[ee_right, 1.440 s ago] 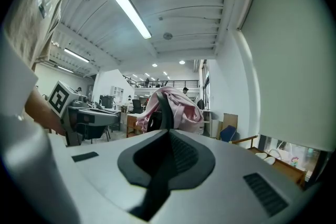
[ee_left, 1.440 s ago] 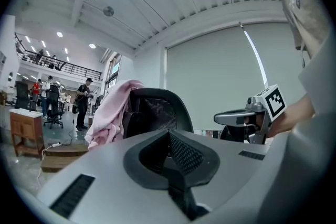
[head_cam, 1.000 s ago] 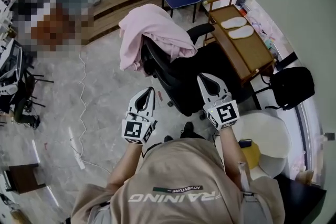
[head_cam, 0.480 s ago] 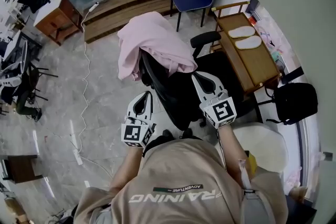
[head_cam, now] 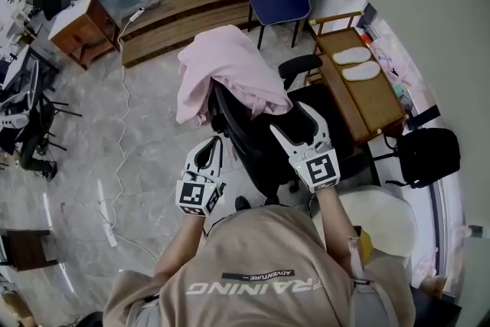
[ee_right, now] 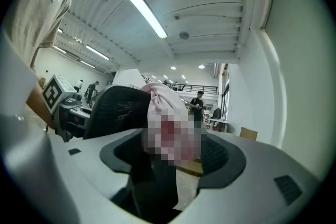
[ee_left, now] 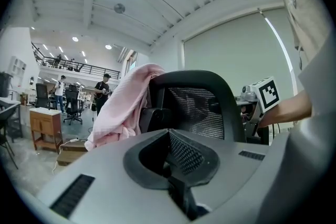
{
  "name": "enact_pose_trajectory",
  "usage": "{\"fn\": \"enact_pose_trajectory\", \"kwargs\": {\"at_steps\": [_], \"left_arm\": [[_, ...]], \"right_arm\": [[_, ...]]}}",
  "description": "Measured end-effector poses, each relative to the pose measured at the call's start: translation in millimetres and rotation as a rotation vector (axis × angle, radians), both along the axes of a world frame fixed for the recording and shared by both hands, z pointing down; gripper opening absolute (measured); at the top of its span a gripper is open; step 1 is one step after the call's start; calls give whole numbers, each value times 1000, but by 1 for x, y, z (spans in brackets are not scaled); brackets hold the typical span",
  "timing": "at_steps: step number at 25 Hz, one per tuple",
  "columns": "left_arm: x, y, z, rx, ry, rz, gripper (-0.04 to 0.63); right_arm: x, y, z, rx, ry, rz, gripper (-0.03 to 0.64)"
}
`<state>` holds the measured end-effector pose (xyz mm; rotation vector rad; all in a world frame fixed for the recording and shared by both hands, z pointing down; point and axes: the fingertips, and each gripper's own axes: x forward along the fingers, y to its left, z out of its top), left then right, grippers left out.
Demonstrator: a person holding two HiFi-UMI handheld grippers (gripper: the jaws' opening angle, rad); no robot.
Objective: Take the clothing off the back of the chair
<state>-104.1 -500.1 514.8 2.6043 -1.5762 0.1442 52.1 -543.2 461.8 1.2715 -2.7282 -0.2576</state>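
A pink garment (head_cam: 226,73) hangs over the top of the black office chair's backrest (head_cam: 253,142) and down its far side. My left gripper (head_cam: 216,142) is shut and empty, just left of the backrest and short of the cloth. My right gripper (head_cam: 295,120) is at the backrest's right side. Its jaws are opening wide and nothing is between them. In the left gripper view the pink garment (ee_left: 123,107) drapes left of the mesh backrest (ee_left: 199,97), beyond the left gripper (ee_left: 170,136). In the right gripper view the pink garment (ee_right: 160,94) and backrest (ee_right: 118,107) lie ahead of the right gripper (ee_right: 176,152).
A wooden side table (head_cam: 375,99) with two white pads stands right of the chair. A blue chair (head_cam: 291,0) and a wooden step (head_cam: 184,11) are beyond it. A black bag (head_cam: 429,153) and a white round seat (head_cam: 383,214) sit at the right. A cable (head_cam: 122,126) runs over the floor.
My right gripper's jaws have gone from shut to wide open. Both grippers have edged closer to the chair's backrest.
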Motion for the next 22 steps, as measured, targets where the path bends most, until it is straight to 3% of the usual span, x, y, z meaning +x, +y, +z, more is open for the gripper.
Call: {"fn": "enact_pose_trajectory", "kwargs": {"at_steps": [4,15,22], "left_arm": [[-1,-2,-1,8,-7,10,12],[-16,-2,1,-1,13,-19,14],[-33,-10,-4,14,-8,-46,12]], "right_arm": [[-2,-8,-1,-10,9,-3,304],[-39,-52,17,33,192,-45,333],[-54,-80,22,4,204,-29,333]]}}
